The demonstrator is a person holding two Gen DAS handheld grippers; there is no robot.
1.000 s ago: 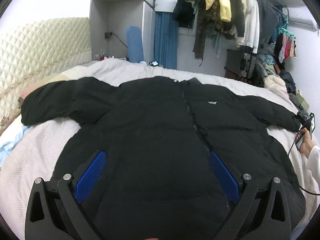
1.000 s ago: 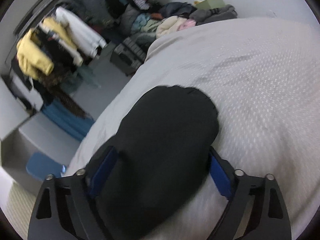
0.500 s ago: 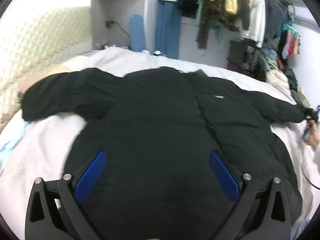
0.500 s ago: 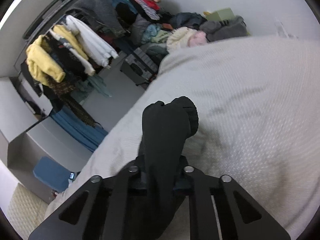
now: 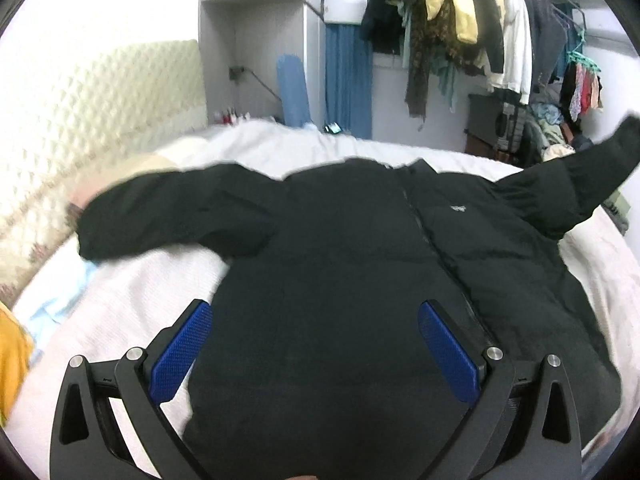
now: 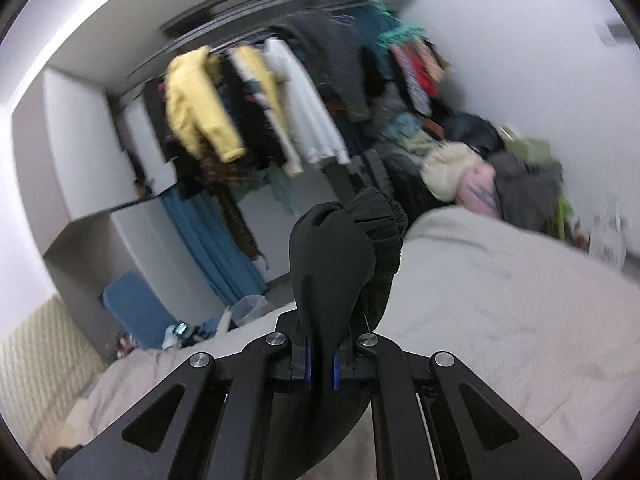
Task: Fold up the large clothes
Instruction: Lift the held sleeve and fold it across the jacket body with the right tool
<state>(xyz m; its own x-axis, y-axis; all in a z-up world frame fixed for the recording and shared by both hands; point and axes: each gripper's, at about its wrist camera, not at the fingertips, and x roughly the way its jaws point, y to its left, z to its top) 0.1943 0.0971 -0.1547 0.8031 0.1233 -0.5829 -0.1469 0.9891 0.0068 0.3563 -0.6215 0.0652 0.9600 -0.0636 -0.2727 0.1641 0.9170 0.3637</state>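
A black puffer jacket [image 5: 360,260] lies spread on the bed [image 5: 132,292]; the right tool [image 6: 320,364] clenches its raised sleeve cuff [image 6: 360,224], the left tool [image 5: 308,344] hangs released. The slick, bulky sleeve could slip free mid-fold.

bed [image 5: 160,280], headboard [image 5: 100,112], hanging clothes [image 6: 248,120]

Black jacket [image 5: 352,240] spread front-up across the bed [image 5: 132,292]; its right-hand sleeve [image 5: 580,168] raised off the bed; left tool [image 5: 316,344] open above the hem.
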